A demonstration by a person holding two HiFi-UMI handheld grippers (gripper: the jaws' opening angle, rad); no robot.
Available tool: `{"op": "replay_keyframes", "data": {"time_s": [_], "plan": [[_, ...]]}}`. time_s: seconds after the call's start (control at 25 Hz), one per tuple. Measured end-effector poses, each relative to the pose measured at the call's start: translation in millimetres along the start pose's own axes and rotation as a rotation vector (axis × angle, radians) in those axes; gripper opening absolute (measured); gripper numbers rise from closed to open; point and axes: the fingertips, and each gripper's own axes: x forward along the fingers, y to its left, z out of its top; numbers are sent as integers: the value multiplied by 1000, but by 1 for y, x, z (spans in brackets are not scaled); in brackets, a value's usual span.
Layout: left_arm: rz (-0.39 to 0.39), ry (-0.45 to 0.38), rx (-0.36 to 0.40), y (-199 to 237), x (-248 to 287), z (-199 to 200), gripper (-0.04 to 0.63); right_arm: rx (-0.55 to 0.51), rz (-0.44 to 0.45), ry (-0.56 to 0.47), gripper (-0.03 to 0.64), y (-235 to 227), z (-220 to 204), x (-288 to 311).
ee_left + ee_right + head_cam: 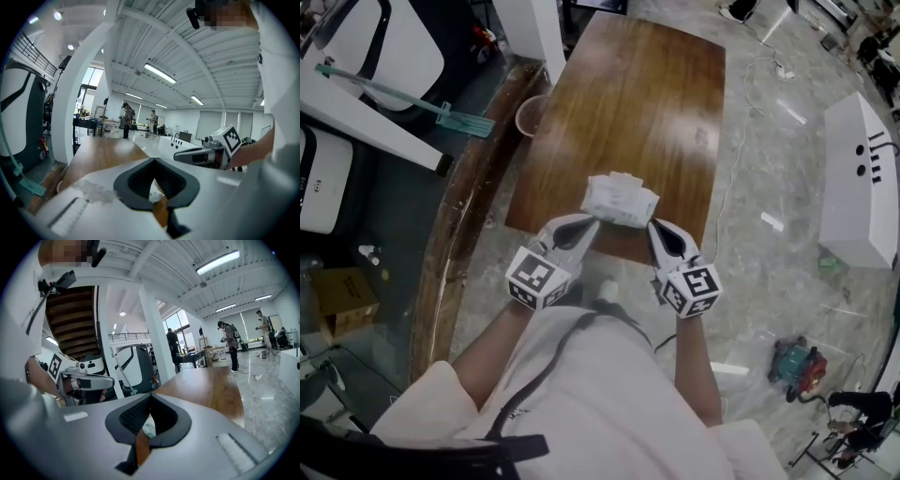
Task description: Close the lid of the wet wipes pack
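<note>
Wood table (628, 94), marble floor (769, 272); cup (530, 115) at 9 o'clock; pack (621, 200) at 6; left gripper (593, 223), right gripper (653, 226) flanking, jaws together.

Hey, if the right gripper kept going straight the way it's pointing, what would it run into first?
Most likely the wet wipes pack. The right gripper has its jaws shut and its tips right at the pack's nearest edge. It may already be touching, but depth is unclear.

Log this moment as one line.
left gripper: shut on pack | right gripper: shut on pack | pack: near edge of table | lid: unclear
</note>
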Motion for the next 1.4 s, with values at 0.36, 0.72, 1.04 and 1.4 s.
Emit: {"op": "replay_keyframes", "data": {"time_s": [0.36, 0.72, 1.04, 1.4], "plan": [[-63, 81, 38, 33, 47, -24, 2, 20, -29, 51, 9, -33, -8, 46], [-99, 172, -30, 54, 83, -66, 2, 51, -81, 112, 9, -62, -34, 69], [-97, 213, -30, 69, 97, -93, 2, 50, -84, 147, 11, -79, -52, 92], [-78, 261, -49, 76, 103, -120, 3, -3, -42, 237, 145, -94, -76, 119]]}}
